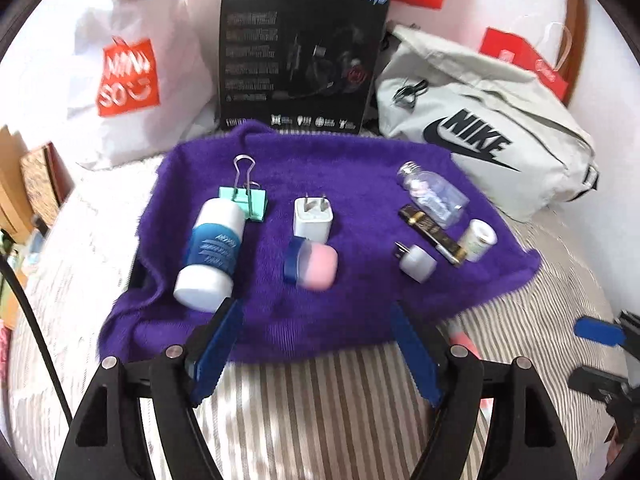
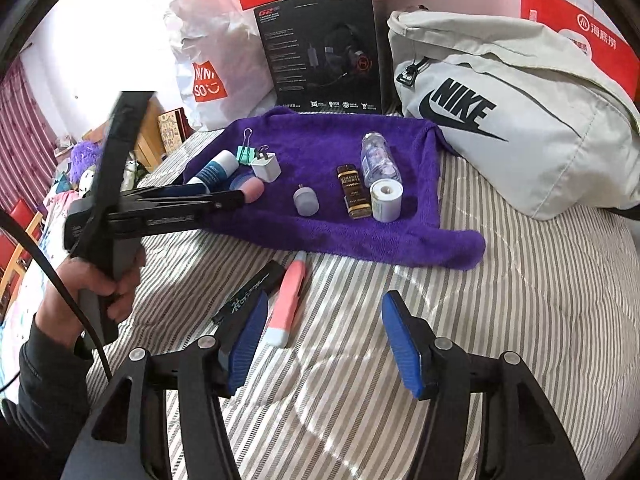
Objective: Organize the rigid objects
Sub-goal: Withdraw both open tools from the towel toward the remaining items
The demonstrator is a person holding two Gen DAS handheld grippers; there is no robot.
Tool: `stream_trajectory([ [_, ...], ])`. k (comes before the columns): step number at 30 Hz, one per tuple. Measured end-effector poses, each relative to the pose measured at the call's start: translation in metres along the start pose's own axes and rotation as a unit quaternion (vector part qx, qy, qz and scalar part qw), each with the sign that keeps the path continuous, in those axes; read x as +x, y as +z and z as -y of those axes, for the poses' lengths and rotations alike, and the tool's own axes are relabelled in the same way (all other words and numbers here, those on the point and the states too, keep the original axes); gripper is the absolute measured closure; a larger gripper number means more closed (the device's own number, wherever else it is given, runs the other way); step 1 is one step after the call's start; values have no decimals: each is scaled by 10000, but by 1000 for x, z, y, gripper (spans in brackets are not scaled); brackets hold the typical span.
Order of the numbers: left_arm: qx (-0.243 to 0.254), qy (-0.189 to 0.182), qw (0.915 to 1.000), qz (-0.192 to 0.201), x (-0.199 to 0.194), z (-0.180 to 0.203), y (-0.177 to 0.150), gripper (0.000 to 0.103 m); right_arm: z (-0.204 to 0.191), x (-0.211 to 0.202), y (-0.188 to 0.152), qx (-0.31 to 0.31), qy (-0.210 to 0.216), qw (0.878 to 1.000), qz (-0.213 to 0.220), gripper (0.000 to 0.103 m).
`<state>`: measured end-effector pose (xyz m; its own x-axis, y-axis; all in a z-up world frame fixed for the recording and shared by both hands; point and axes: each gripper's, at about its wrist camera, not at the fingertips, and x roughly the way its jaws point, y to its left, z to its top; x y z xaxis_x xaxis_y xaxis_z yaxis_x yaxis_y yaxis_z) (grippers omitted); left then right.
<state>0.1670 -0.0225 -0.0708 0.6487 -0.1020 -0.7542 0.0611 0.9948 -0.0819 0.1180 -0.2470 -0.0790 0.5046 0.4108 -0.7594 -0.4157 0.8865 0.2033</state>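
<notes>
A purple towel [image 1: 352, 184] [image 2: 320, 144] lies on the striped bed. On it lie a white and blue bottle [image 1: 210, 254] [image 2: 214, 172], a green binder clip [image 1: 246, 196], a white charger [image 1: 311, 218] [image 2: 266, 166], a pink and blue jar [image 1: 314, 266] [image 2: 249, 188], a small white adapter [image 1: 416, 262] [image 2: 306, 200], a dark gold-trimmed lighter [image 1: 434, 232] [image 2: 353, 192], a clear bottle [image 1: 434, 194] [image 2: 378, 160] and a white roll [image 1: 478, 240] [image 2: 386, 196]. My left gripper [image 1: 316, 330] [image 2: 234, 198] is open and empty just before the pink jar. My right gripper [image 2: 322, 334] is open and empty over the bed, beside a pink cutter [image 2: 286, 304] and a black box [image 2: 248, 294].
Behind the towel stand a black headset box [image 1: 300, 52] [image 2: 324, 48], a white Miniso bag [image 1: 128, 76] and a grey Nike bag [image 1: 480, 128] [image 2: 512, 108]. Red bags stand at the back. The bed's left edge meets cluttered furniture.
</notes>
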Motion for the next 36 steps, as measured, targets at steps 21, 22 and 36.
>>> stream_trajectory([
  [21, 1110, -39, 9918, -629, 5, 71, -64, 44, 17, -24, -50, 349, -179, 9992, -111, 44],
  [22, 1079, -95, 9919, -659, 7, 71, -64, 46, 19, -25, -52, 368, -181, 9991, -117, 44],
  [36, 1107, -438, 9909, -634, 15, 78, -56, 82, 21, -9, -59, 456, -299, 9977, -391, 40],
])
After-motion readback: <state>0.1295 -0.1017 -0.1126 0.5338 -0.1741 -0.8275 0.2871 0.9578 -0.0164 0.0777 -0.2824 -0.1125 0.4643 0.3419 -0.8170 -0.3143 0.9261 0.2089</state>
